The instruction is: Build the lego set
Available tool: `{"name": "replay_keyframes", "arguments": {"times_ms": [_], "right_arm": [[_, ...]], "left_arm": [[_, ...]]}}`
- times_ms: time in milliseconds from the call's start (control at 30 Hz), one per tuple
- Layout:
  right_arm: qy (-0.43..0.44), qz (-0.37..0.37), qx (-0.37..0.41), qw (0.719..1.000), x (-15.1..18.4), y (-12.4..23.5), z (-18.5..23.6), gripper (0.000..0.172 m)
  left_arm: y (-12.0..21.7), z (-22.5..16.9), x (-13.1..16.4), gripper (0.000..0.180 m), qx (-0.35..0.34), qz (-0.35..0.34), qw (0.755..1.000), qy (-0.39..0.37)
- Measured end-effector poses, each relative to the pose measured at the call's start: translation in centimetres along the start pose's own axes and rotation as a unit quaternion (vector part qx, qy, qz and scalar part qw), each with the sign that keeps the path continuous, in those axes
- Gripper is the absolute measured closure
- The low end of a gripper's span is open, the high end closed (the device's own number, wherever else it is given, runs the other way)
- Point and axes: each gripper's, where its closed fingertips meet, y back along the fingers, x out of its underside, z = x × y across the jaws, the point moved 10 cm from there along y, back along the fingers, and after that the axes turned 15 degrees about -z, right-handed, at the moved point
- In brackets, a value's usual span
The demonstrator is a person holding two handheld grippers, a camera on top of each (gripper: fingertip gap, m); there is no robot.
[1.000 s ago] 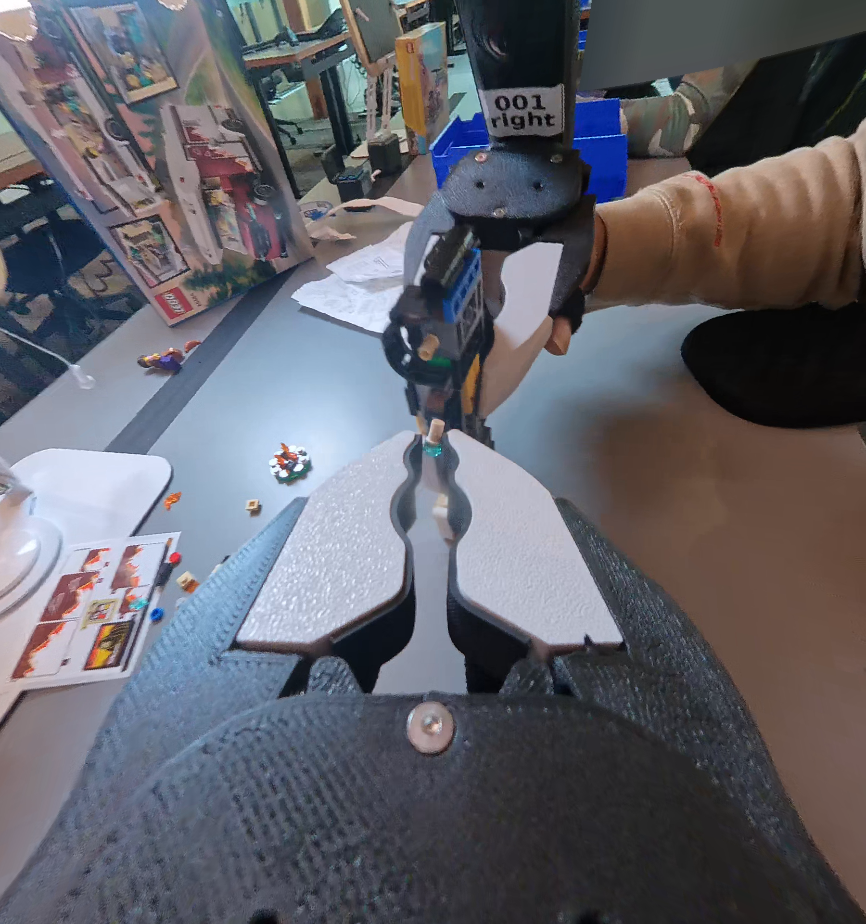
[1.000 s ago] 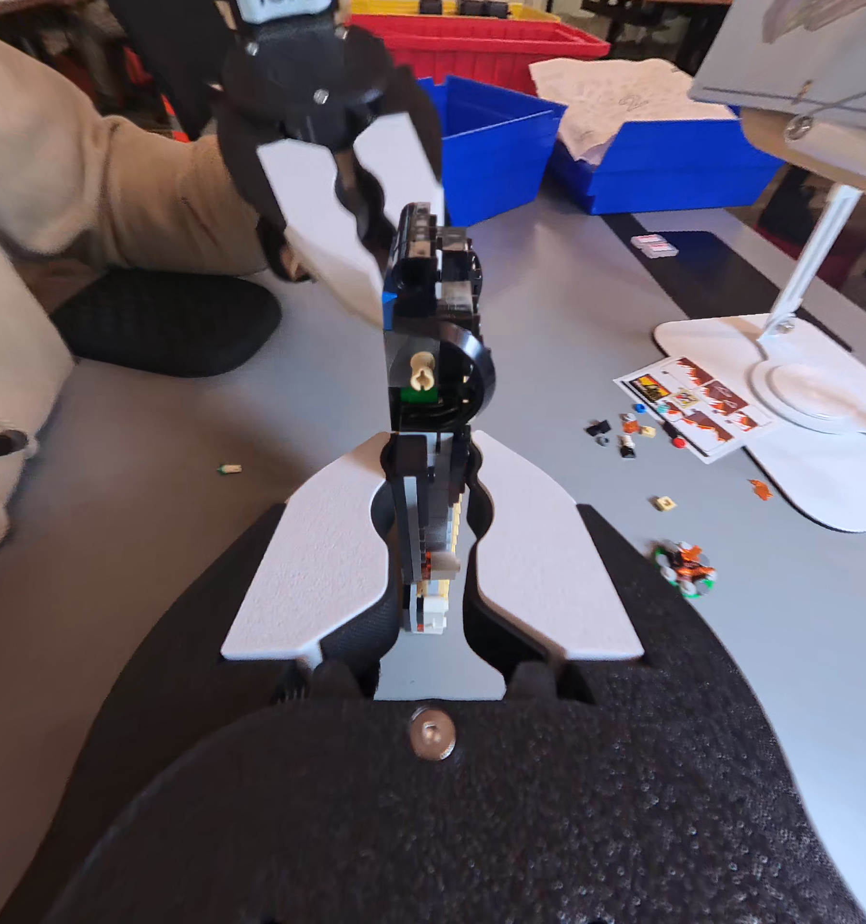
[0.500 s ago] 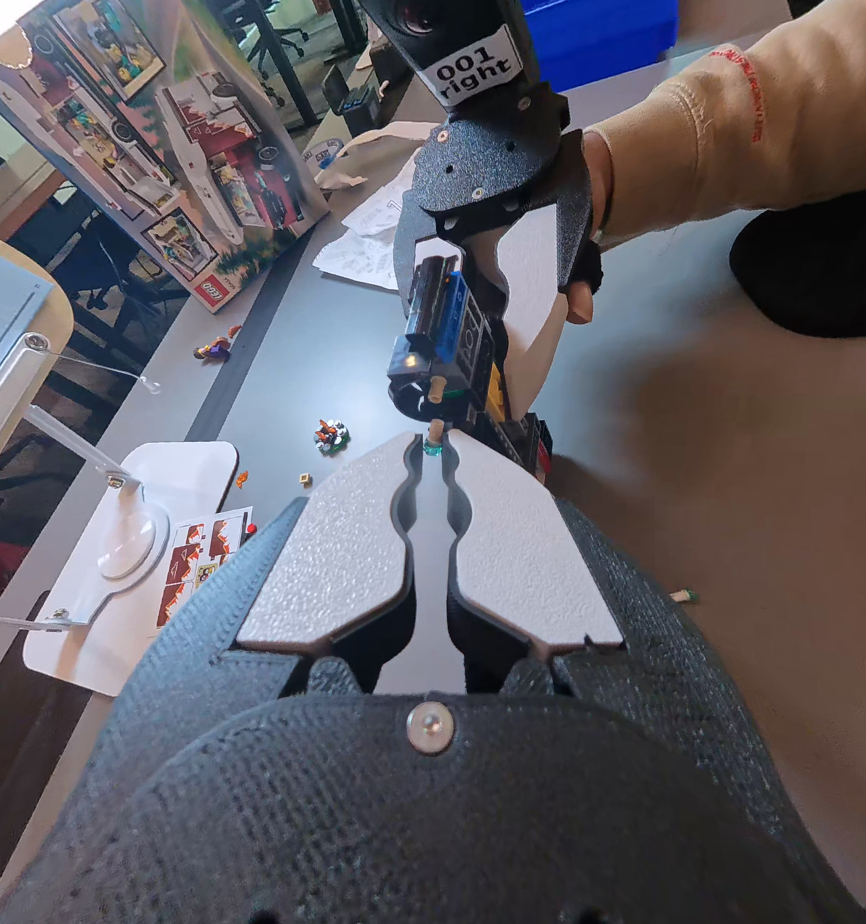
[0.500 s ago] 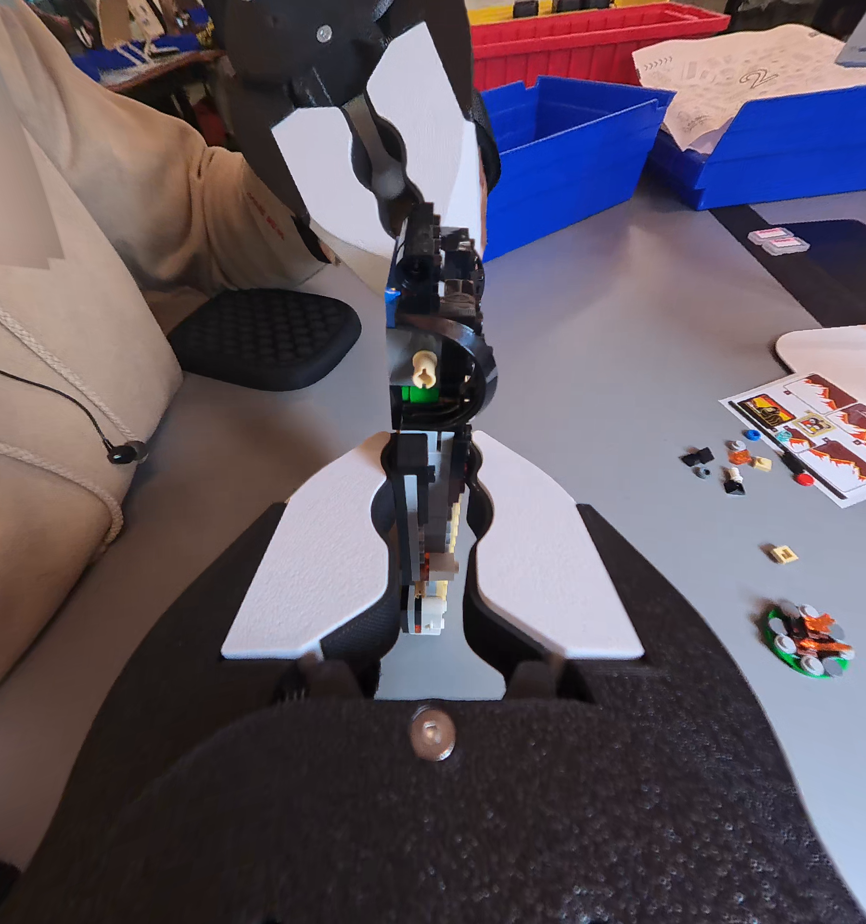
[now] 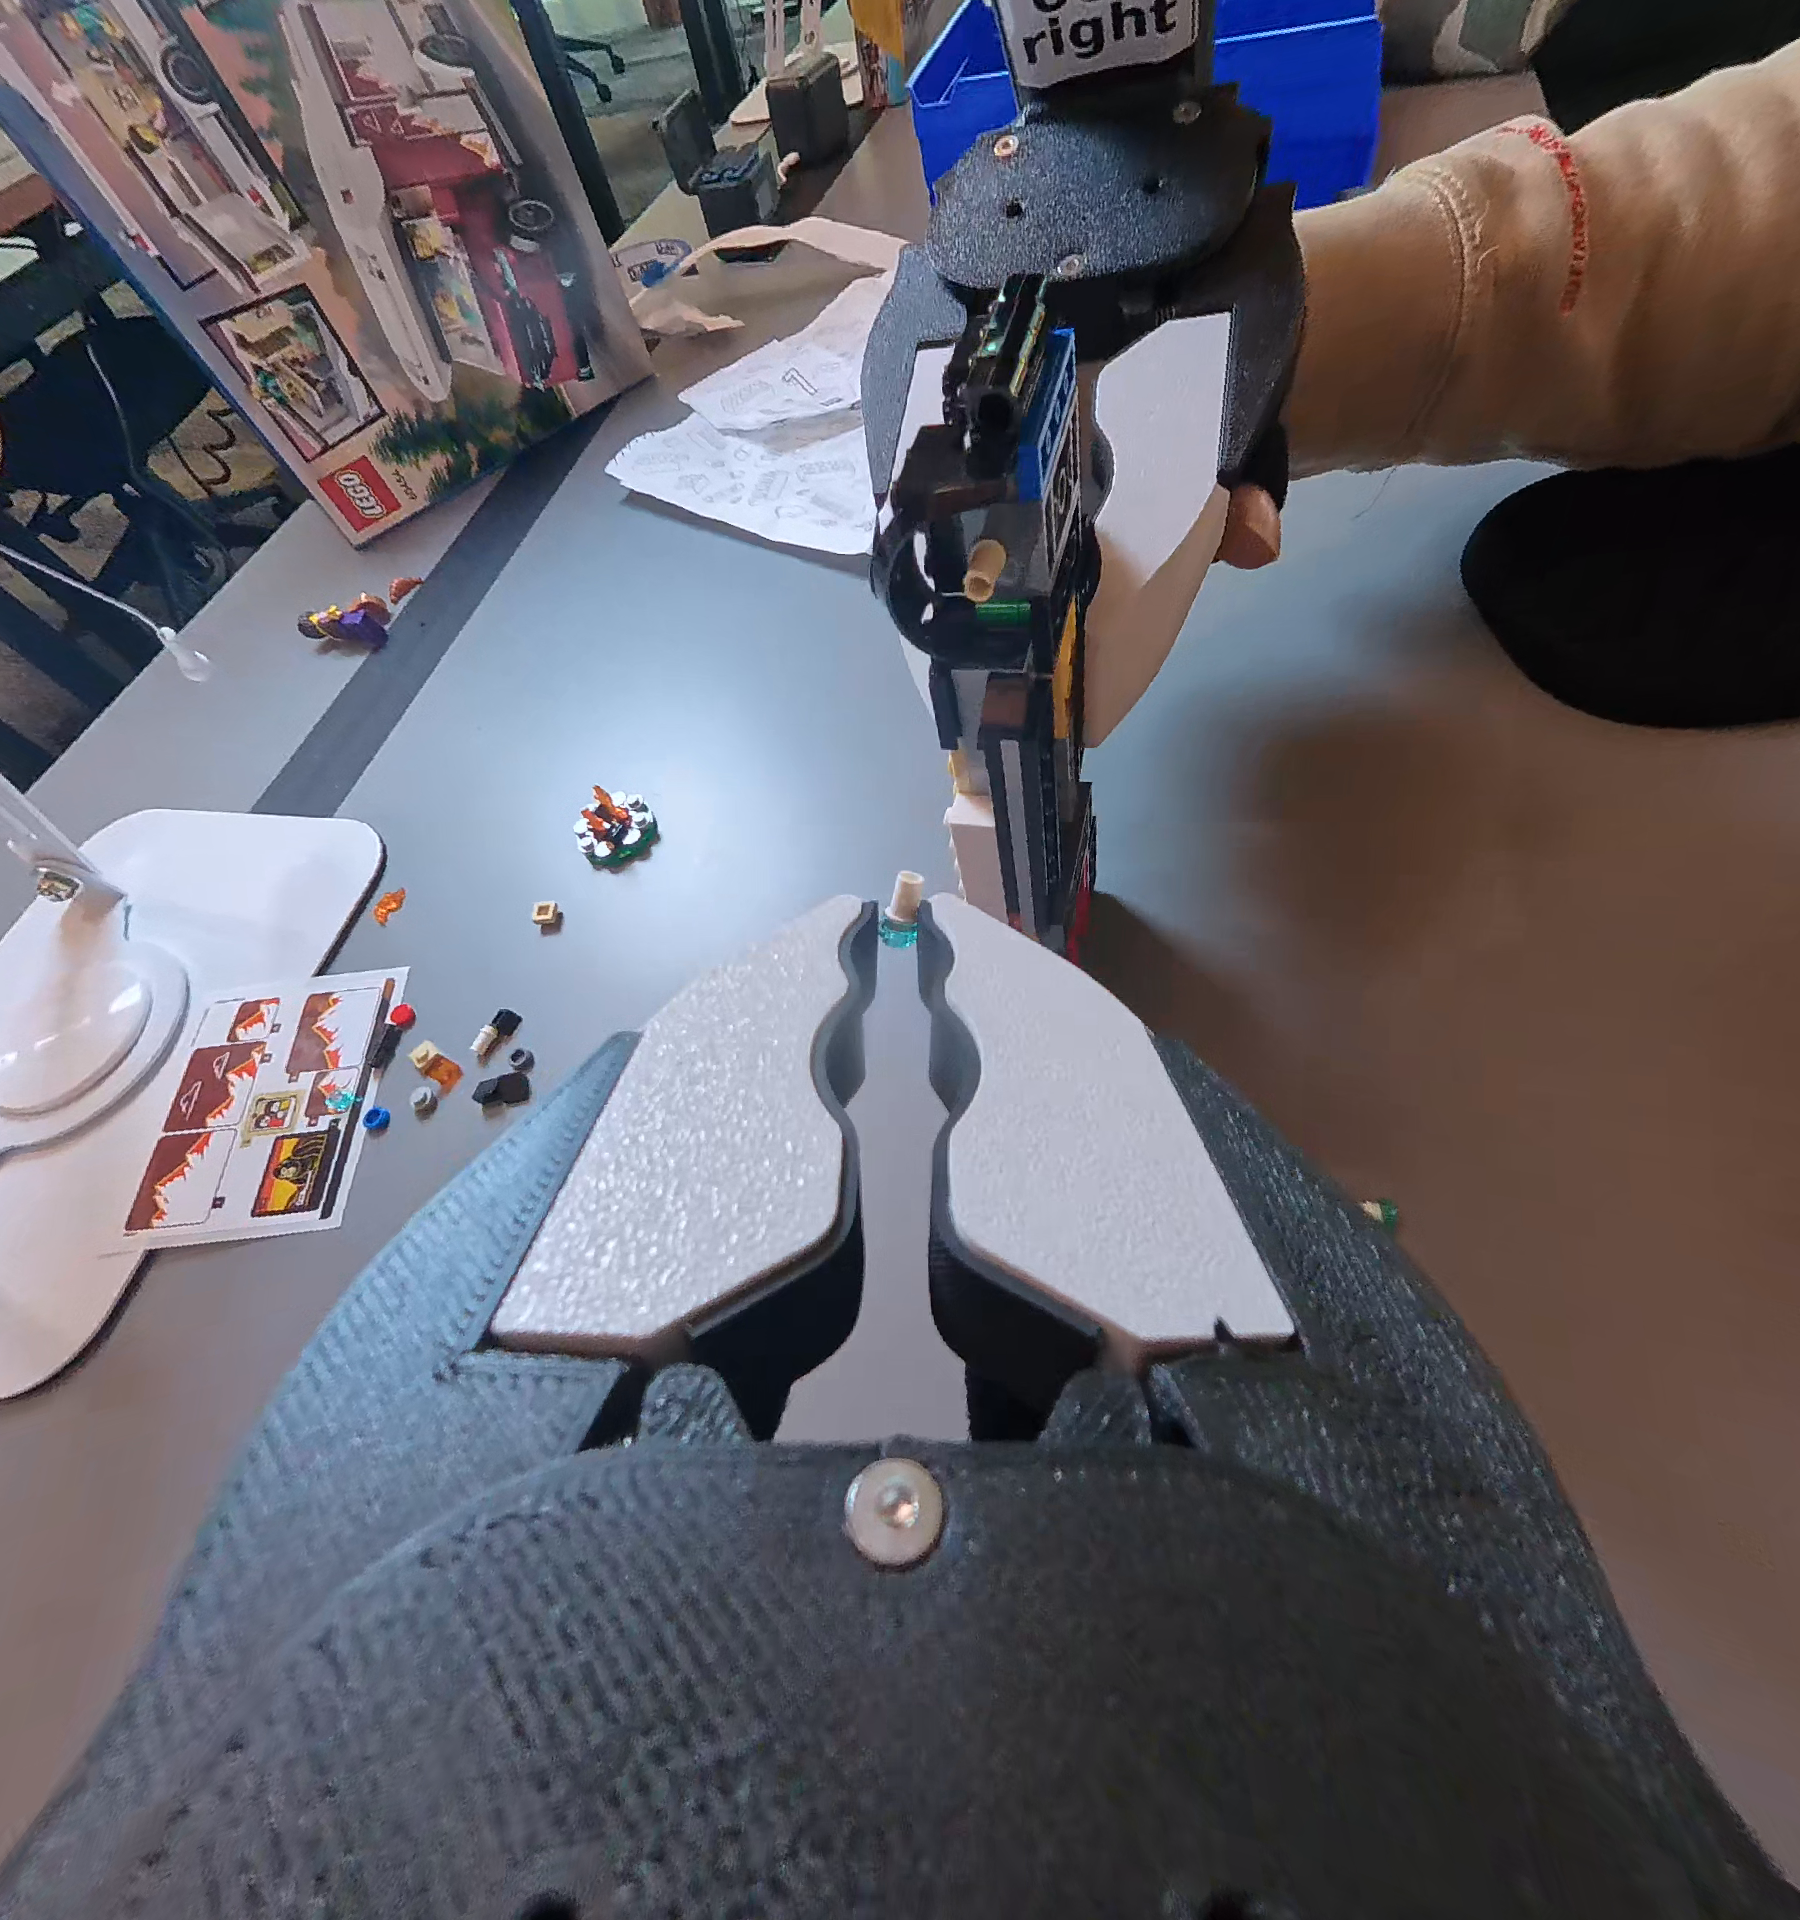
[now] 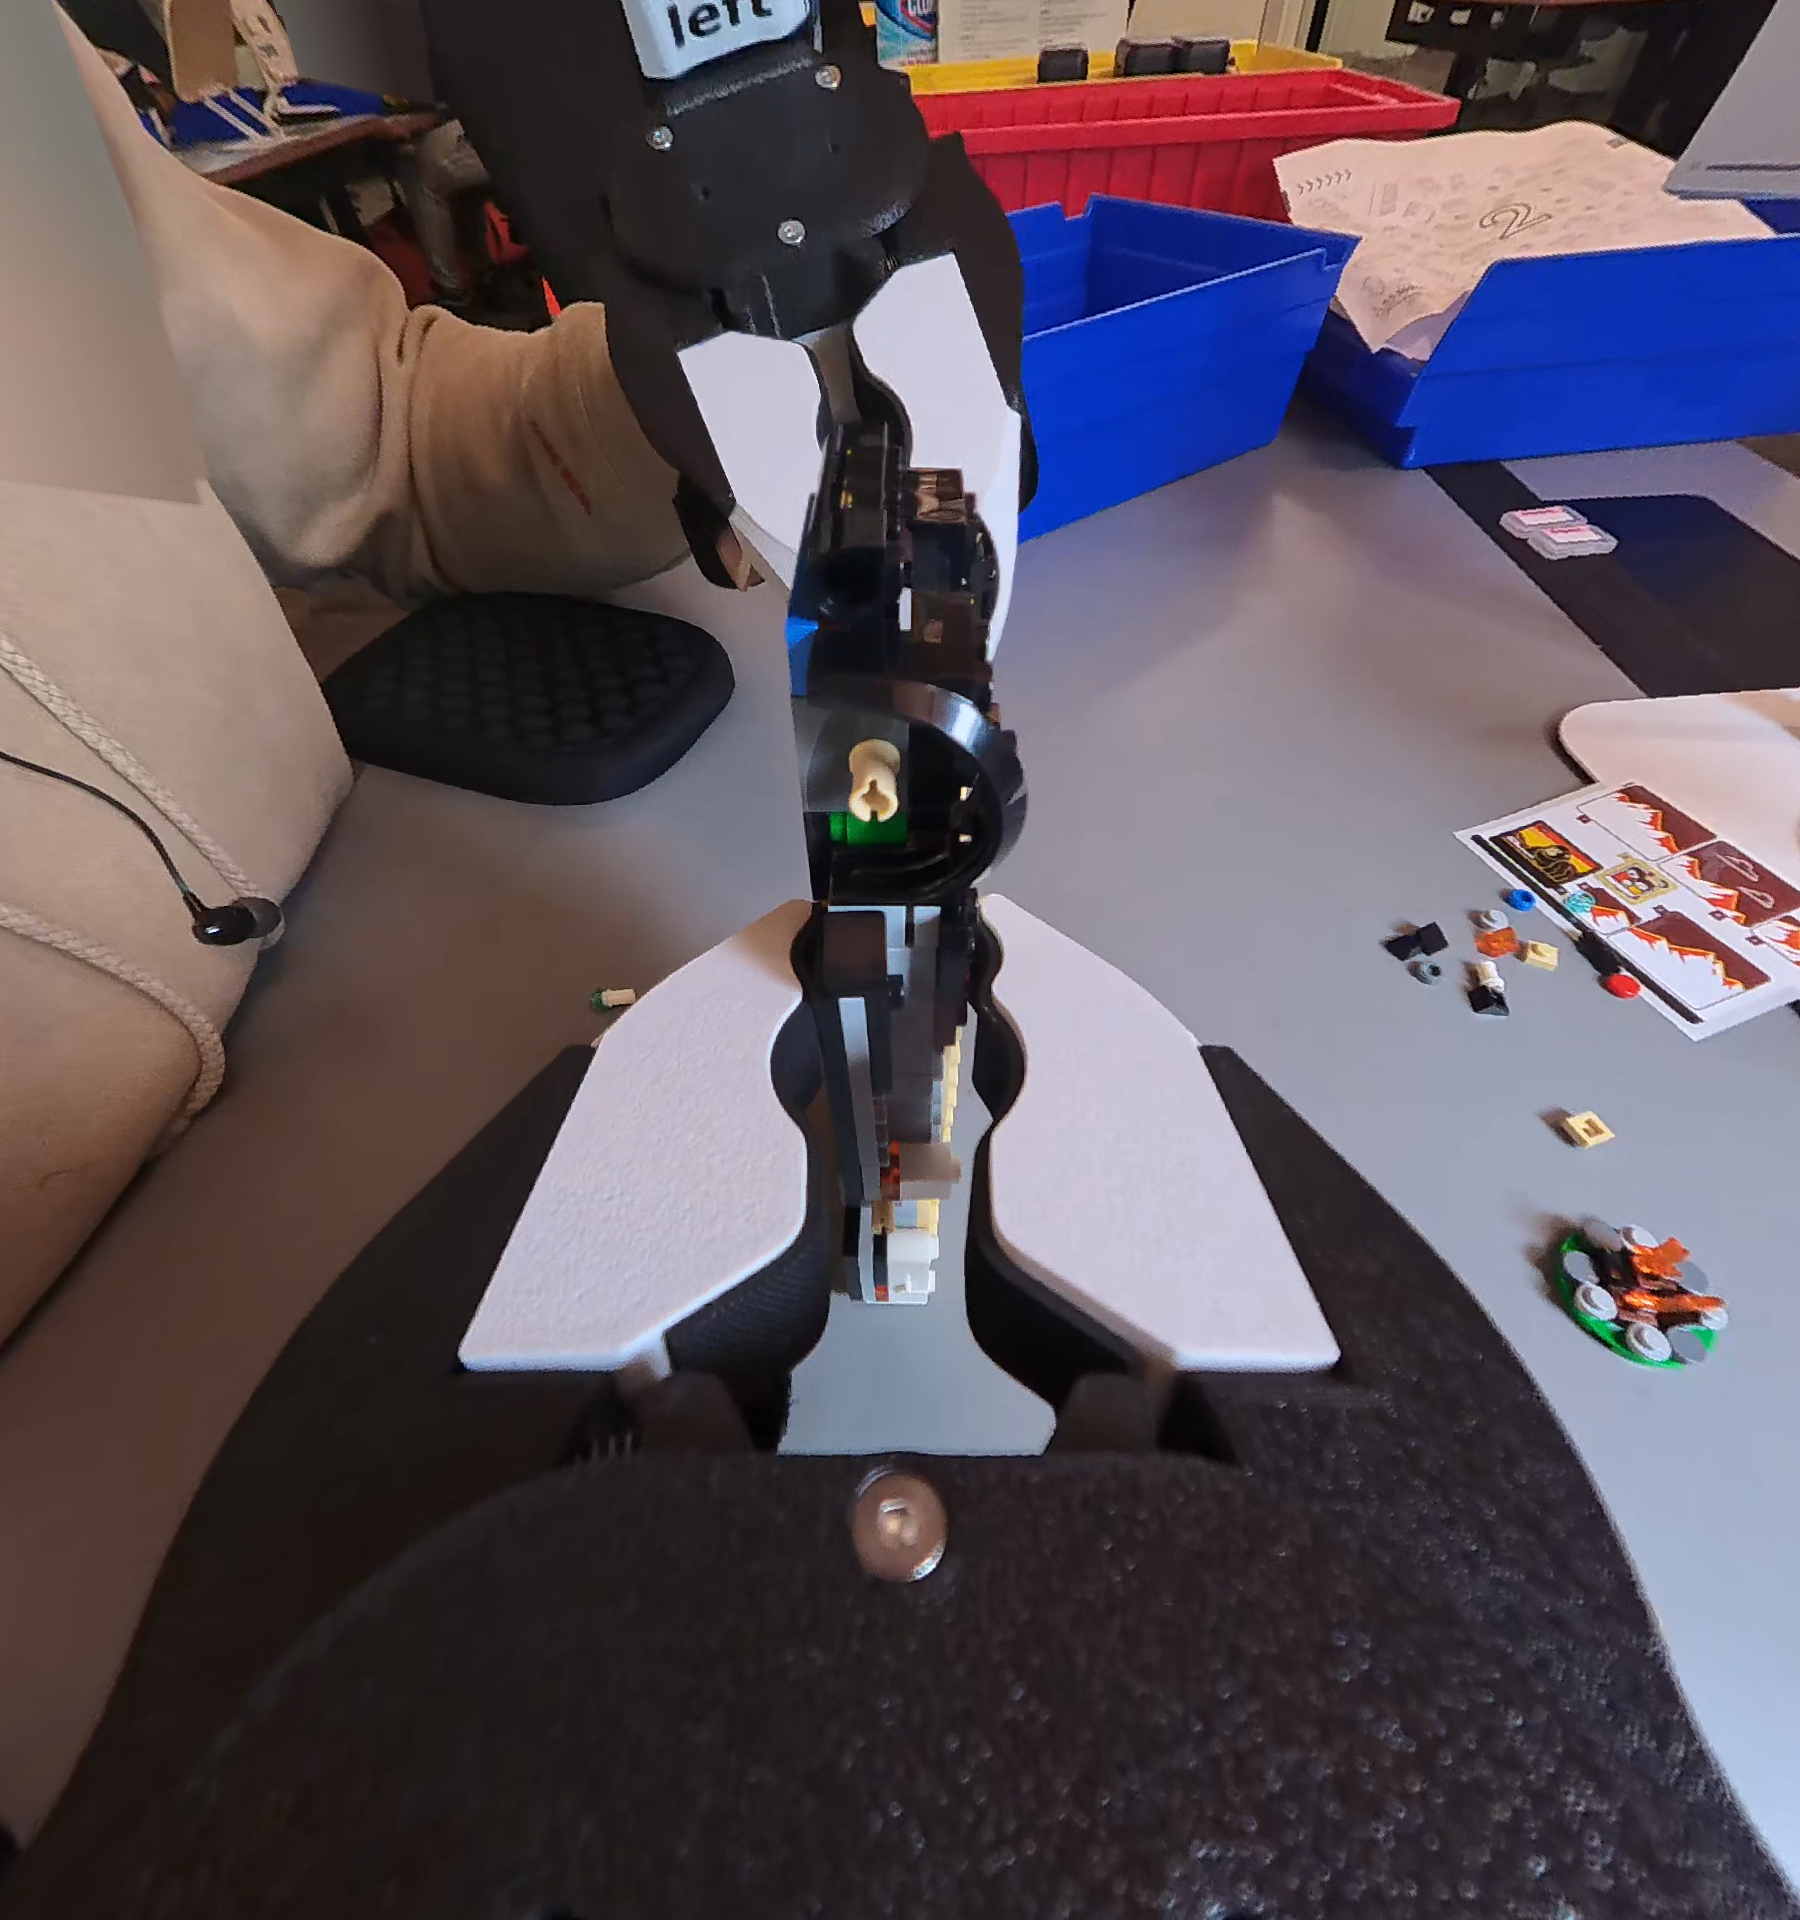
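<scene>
1. The white stand base [image 5: 200,914] sits at the far left of the grey table [image 5: 667,675]; a sticker sheet [image 5: 262,1101] lies against its right edge, with loose small bricks [image 5: 460,1070] just right of the sheet.
2. Farther right of the base, a round green campfire piece [image 5: 615,828] lies alone.
3. The left gripper [image 5: 898,914] is clenched on a small tan peg with a teal ring [image 5: 902,912], its fingertips pressing the ring from both sides.
4. Right of the peg, the right gripper [image 6: 896,935] grasps a tall black brick model [image 6: 891,790], pads pressing its lower part; the model's foot stands just beside the left fingertips.
</scene>
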Motion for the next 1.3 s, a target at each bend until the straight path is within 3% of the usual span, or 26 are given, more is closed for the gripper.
{"name": "replay_keyframes", "arguments": {"times_ms": [667, 833, 967, 1100, 1300], "right_arm": [[0.014, 0.014, 0.017, 1.000, -0.2, 0.3, 0.6, 0.126], [0.048, 0.020, 0.087, 0.995, -1.8, 3.2, 2.5, 0.122], [0.144, 0.049, 0.157, 0.976, -3.8, 5.2, 7.2, 0.137], [0.215, 0.068, 0.112, 0.968, -4.1, 1.6, 11.8, 0.142], [0.309, 0.075, 0.038, 0.947, -5.0, -2.8, 14.4, 0.152]], "left_arm": [[-0.2, -0.5, 0.0, 0.174, 0.009, 0.000, 1.000, -0.009], [1.0, -1.2, -0.2, 0.174, 0.016, -0.007, 1.000, 0.008], [2.5, -2.7, -0.3, 0.174, 0.043, -0.032, 0.997, 0.059], [1.9, -5.0, -1.2, 0.174, 0.122, -0.054, 0.983, 0.123], [0.6, -8.0, -3.0, 0.174, 0.177, -0.028, 0.977, 0.116]]}}
